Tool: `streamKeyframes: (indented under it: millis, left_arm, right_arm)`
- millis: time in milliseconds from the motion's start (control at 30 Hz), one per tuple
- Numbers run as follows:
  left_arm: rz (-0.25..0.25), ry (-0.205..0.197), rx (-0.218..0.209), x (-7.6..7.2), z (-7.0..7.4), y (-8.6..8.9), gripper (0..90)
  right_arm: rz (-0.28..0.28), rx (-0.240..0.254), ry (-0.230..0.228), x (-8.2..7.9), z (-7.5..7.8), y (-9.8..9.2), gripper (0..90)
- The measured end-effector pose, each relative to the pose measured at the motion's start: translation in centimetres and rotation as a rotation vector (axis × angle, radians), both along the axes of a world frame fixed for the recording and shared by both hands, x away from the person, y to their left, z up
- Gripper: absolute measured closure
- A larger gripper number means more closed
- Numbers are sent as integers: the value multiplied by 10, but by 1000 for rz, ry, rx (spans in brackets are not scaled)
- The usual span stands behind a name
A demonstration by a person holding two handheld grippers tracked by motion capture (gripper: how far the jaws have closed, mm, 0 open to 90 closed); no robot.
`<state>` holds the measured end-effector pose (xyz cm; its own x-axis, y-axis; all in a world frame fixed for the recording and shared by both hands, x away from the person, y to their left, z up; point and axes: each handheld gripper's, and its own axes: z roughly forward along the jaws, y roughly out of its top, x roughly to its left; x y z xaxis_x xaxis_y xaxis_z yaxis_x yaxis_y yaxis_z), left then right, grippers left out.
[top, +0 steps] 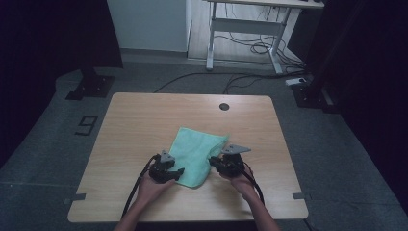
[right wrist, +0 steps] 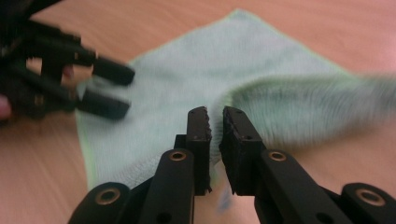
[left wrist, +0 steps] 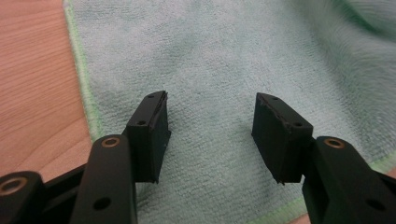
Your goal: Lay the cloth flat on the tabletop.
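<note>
Beyond my table (top: 144, 115), upper centre of the high view: a white desk frame (top: 245, 29) with cables (top: 260, 48) on the floor; a "9" marking (top: 85, 125) at left. Nothing blocks the work. Green towel (top: 195, 154) lies mid-table. My left gripper (left wrist: 210, 121) hovers jaws apart over its lower-left corner. My right gripper (right wrist: 215, 123) is pinched on a raised fold at its right edge.

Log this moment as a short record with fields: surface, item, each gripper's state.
surface: wooden table
item: green towel, partly lifted into a fold at its right side
left gripper: jaws open over the flat towel, nothing between them
right gripper: jaws nearly closed, pinching the towel's edge
hands: one hand behind each gripper
</note>
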<state>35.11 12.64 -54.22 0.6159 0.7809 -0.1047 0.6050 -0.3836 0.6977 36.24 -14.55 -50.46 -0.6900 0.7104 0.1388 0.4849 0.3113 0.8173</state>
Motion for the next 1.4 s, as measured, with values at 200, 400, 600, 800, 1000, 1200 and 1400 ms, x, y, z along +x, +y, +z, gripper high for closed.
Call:
streamKeyframes:
  millis: [200, 400, 600, 800, 1000, 1200, 1400]
  left_arm:
    - [-2, 4, -8, 0, 0, 1, 456]
    - [-8, 19, -34, 2, 0, 5, 457]
    - [-5, 13, -28, 2, 0, 4, 457]
    - [-6, 11, -23, 2, 0, 3, 456]
    - [-6, 10, -25, 1, 0, 3, 456]
    - [-8, 8, -19, 1, 0, 3, 456]
    - [-6, 8, -9, 0, 0, 2, 456]
  right_arm:
    - [-5, 17, 34, 35, -1, 33, 823]
    - [-16, 5, 48, 34, -13, 32, 710]
    - [-55, 62, -14, -1, -3, -13, 610]
    - [-83, 51, -15, -31, -10, -43, 561]
    - [-61, -6, 22, -50, -26, -41, 534]
    - [-14, -41, 18, -62, -33, -30, 560]
    - [-43, -112, 34, -52, -40, -22, 556]
